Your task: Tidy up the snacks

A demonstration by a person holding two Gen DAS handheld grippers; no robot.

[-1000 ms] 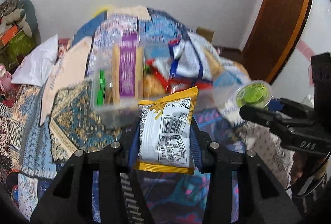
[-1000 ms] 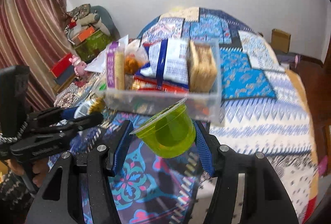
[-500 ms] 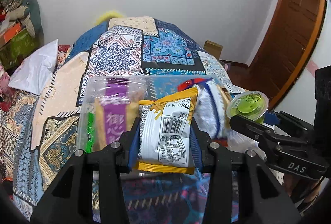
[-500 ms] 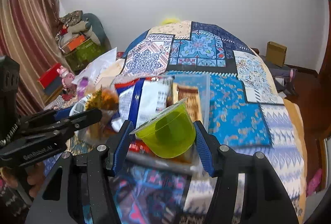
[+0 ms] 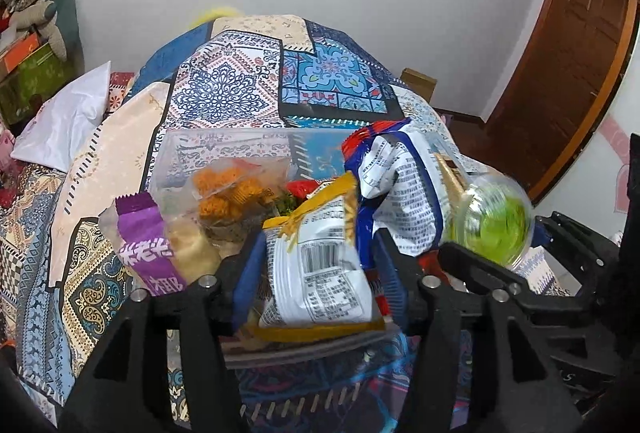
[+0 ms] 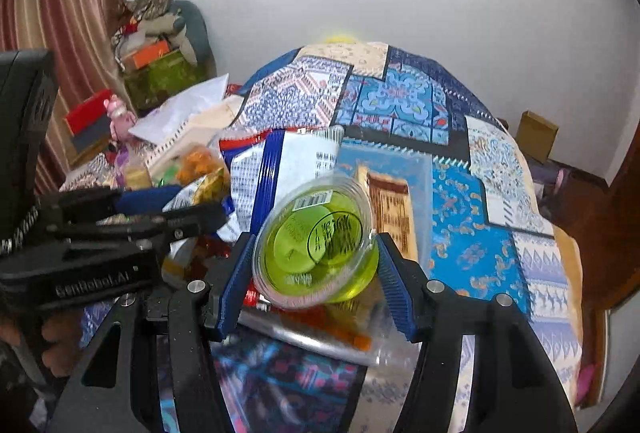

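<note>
A clear plastic bin (image 5: 176,153) full of snacks sits on the patterned bed. My left gripper (image 5: 316,265) is over its near edge, its jaws now apart around a white and yellow snack packet (image 5: 320,269) that tilts between them. My right gripper (image 6: 310,261) is over the bin's right part (image 6: 424,201), jaws spread, with a green jelly cup (image 6: 320,245) tipped lid-up between the pads; the cup also shows blurred in the left wrist view (image 5: 492,221). Whether either item is still pinched is unclear.
In the bin are a purple wafer pack (image 5: 148,245), an orange cracker bag (image 5: 236,185), a blue-white bag (image 5: 400,173) and a brown biscuit pack (image 6: 388,197). A patterned quilt (image 5: 240,89) covers the bed. A wooden door (image 5: 568,81) stands right, a pillow (image 5: 68,117) left.
Both grippers have moved forward and down over the bin. Both jaws have widened; the packet has tilted and the jelly cup has tipped over with motion blur.
</note>
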